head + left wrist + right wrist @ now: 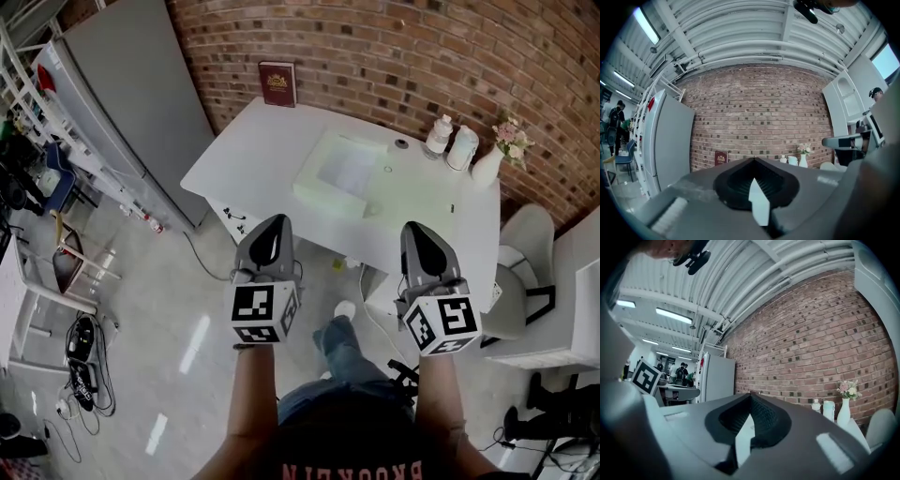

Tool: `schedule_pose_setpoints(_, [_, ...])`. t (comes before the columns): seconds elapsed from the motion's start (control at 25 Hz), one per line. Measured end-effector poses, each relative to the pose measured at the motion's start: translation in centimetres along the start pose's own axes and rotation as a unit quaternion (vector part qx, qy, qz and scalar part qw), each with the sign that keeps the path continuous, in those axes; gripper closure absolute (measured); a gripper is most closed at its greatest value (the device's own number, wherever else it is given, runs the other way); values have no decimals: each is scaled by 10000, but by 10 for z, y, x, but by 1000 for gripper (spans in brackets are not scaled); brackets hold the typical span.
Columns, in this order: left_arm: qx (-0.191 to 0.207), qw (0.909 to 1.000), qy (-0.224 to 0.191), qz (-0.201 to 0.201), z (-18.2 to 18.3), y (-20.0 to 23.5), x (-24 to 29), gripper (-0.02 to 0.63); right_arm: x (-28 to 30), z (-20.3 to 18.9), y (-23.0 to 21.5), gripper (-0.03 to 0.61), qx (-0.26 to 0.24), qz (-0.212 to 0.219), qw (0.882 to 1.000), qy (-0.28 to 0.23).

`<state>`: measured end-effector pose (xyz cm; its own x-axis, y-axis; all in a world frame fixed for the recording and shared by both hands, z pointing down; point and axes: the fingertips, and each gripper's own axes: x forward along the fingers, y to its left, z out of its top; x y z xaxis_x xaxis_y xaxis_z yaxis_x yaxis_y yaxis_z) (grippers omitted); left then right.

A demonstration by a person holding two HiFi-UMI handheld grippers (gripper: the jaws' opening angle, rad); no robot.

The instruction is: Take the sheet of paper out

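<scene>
A white sheet of paper (352, 171) lies inside a pale green flat case (317, 192) on the white table (248, 159). Both grippers are held level over the floor, short of the table's near edge and pointing toward it. My left gripper (275, 221) is shut with nothing between its jaws; in the left gripper view its tips (753, 159) meet in front of the brick wall. My right gripper (417, 228) is also shut and empty, its jaws (751, 394) meeting at a point. Neither gripper touches the case.
A red book (277, 84) leans on the brick wall at the table's back. Two white bottles (438, 136) and a vase with flowers (489, 161) stand at the table's right end. A grey cabinet (141, 94) stands left, a pale chair (525, 253) right.
</scene>
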<state>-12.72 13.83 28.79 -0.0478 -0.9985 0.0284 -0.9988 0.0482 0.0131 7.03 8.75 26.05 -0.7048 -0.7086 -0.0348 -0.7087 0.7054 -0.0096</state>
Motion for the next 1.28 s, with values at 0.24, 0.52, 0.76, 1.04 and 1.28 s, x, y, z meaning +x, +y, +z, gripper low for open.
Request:
schedule_pose_setpoints(0.24, [-61, 10000, -12, 72, -2, 20, 55, 614, 57, -13, -21, 577, -117, 185, 9995, 241])
schedule_pose_setpoints(0.52, [-35, 9999, 143, 22, -5, 40, 138, 614, 135, -28, -67, 577, -233, -71, 9989, 400])
schedule_pose_setpoints(0.76, [-36, 9993, 373, 23, -16, 62, 209, 614, 198, -40, -104, 578, -26, -88, 9991, 424])
schedule_pose_setpoints(1.04, [-50, 9977, 681, -18, -34, 79, 274, 614, 255, -67, -134, 578, 258, 84, 9968, 746])
schedule_pose_setpoints(1.28, [-132, 9951, 978, -19, -56, 91, 306, 614, 286, -101, -157, 577, 582, 0, 9922, 1100])
